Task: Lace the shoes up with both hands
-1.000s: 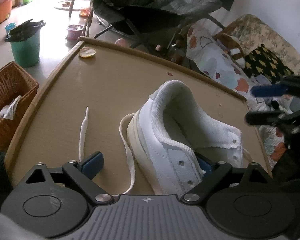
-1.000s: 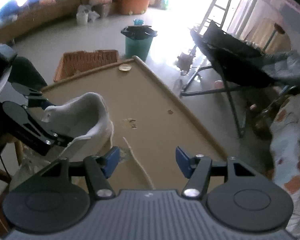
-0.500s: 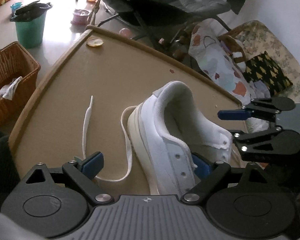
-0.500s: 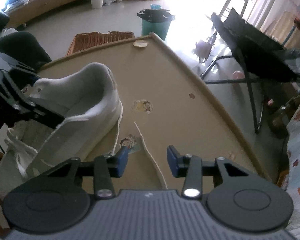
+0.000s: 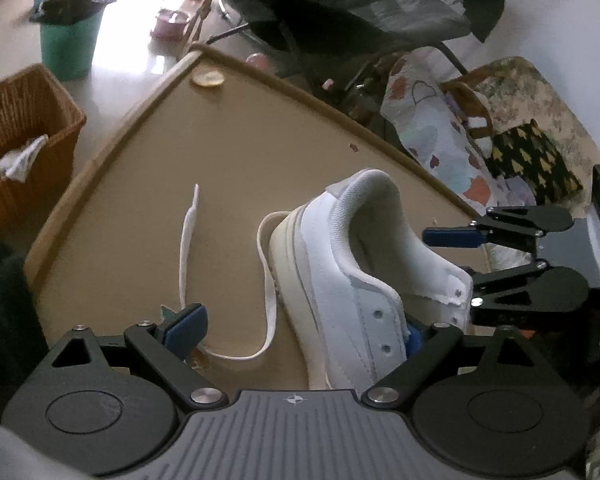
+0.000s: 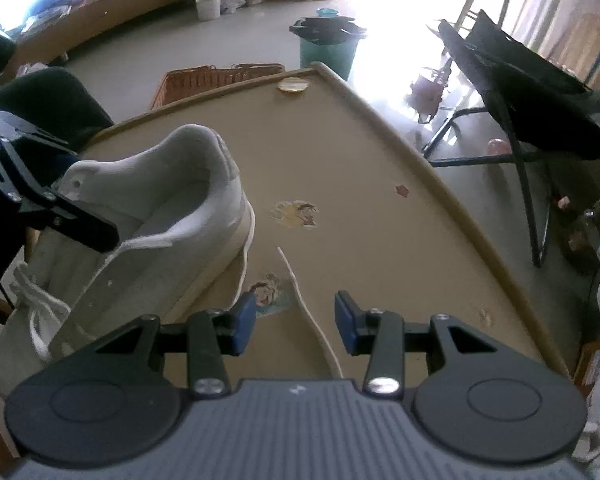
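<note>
A white sneaker [image 5: 340, 248] stands on the tan table [image 5: 260, 140], heel away from me, and shows in the right wrist view too as the sneaker [image 6: 180, 208]. One loose white lace [image 5: 186, 248] curls over the table beside its sole. My left gripper [image 5: 300, 332] is open wide, straddling the shoe's eyelet flap, its right pad inside the shoe and its left pad clear of the sole. My right gripper [image 6: 294, 322] is open about halfway, low over the table. The other lace end [image 6: 296, 286] lies between its pads, untouched. The left gripper [image 6: 92, 200] reaches into the shoe.
A yellowish disc [image 5: 207, 79] lies at the table's far corner. Stickers [image 6: 296, 214] mark the tabletop. On the floor beyond are a wicker basket [image 5: 20, 128], a green bin [image 5: 68, 40] and a dark folding chair [image 5: 360, 12]. Patterned cushions [image 5: 532, 156] sit to the right.
My right gripper sank toward the table and the shoe, and its jaws narrowed around the lying lace end. The left gripper rolled slightly and stayed astride the eyelet flap.
</note>
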The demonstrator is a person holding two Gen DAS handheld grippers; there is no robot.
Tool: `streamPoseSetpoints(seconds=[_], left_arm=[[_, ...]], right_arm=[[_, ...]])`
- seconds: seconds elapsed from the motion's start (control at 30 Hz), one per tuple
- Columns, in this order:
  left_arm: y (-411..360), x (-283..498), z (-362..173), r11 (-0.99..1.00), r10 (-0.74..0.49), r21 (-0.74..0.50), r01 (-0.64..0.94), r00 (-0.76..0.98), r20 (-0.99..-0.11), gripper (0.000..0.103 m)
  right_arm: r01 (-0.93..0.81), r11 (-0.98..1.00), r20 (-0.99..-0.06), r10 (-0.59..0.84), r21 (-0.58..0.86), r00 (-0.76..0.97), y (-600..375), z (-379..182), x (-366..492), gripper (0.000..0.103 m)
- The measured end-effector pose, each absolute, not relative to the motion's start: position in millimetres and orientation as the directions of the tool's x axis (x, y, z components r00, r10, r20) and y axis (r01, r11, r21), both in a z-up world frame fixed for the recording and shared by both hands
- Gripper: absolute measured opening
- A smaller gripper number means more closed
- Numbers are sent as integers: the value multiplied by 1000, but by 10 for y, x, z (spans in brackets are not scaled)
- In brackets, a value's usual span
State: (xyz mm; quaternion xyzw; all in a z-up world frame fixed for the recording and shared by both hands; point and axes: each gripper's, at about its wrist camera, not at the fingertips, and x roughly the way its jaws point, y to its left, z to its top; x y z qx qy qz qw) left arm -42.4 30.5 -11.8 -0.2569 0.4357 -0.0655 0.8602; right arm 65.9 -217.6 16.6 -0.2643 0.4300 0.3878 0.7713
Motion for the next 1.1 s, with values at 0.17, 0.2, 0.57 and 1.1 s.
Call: streamPoseSetpoints(seconds=[0.17, 0.2, 0.57, 1.1], left_arm=[[288, -400, -155, 859, -340, -500, -108, 610, -716, 94], [289, -396, -160, 859, -341, -501, -107, 610, -715, 94], [312, -351, -157, 855, -351, -509, -104, 605, -714, 94], [308, -391, -12, 844, -375, -532, -67, 635, -675, 94]], right_arm=[[-842, 531, -894, 326, -96, 308, -1982, 24, 765, 38], [-844, 528, -900, 319, -93, 299, -1959, -3, 790, 36], [-819, 574, -907, 351, 11, 234, -1962, -27, 871, 1], [-692, 709, -742, 390, -137, 546, -2442, 609, -135, 0]])
